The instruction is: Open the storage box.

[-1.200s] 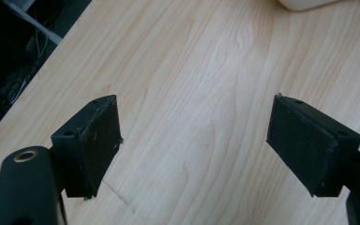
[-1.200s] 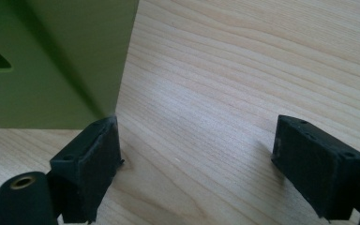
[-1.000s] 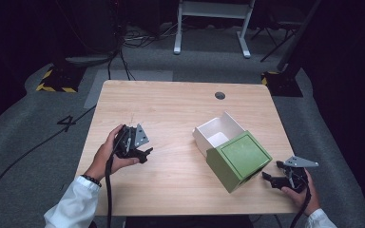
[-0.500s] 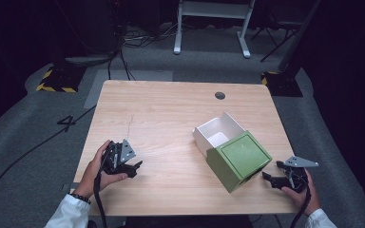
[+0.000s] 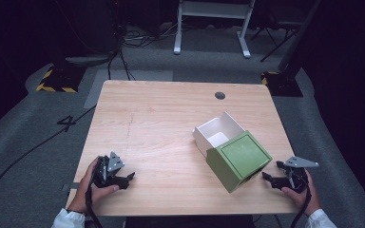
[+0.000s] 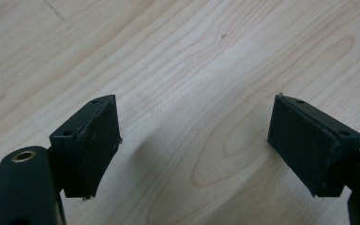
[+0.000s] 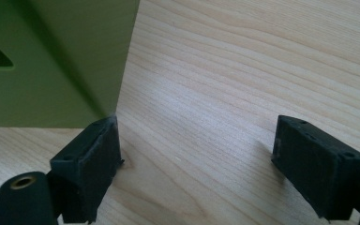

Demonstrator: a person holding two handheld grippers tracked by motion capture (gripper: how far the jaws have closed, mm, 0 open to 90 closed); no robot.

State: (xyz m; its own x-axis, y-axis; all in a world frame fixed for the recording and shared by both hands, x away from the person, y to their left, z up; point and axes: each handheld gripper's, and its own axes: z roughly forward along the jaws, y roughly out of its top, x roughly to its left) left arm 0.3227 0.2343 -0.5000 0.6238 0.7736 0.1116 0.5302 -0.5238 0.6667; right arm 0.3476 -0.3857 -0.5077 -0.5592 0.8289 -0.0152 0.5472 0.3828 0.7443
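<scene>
A green box (image 5: pixel 239 159) sits right of the table's middle, with a white drawer (image 5: pixel 217 134) pulled out of it toward the far left. My right gripper (image 5: pixel 272 173) rests at the table's right front corner, just right of the box, open with nothing between its jaws. In the right gripper view a green box wall (image 7: pixel 56 61) stands close ahead on the left, apart from the open right gripper (image 7: pixel 197 150). My left gripper (image 5: pixel 127 178) lies at the left front of the table, held by a hand. Over bare wood the left gripper (image 6: pixel 194 140) is open and empty.
The wooden table (image 5: pixel 171 118) has a round cable hole (image 5: pixel 220 95) near its far right edge. Grey carpet surrounds it, with cables (image 5: pixel 28 152) on the floor at left and a white stand (image 5: pixel 211 19) behind. A white sleeve (image 5: pixel 69 219) shows at bottom left.
My left gripper has drawn back toward the table's near left edge, away from the middle. The right gripper and the box have stayed put.
</scene>
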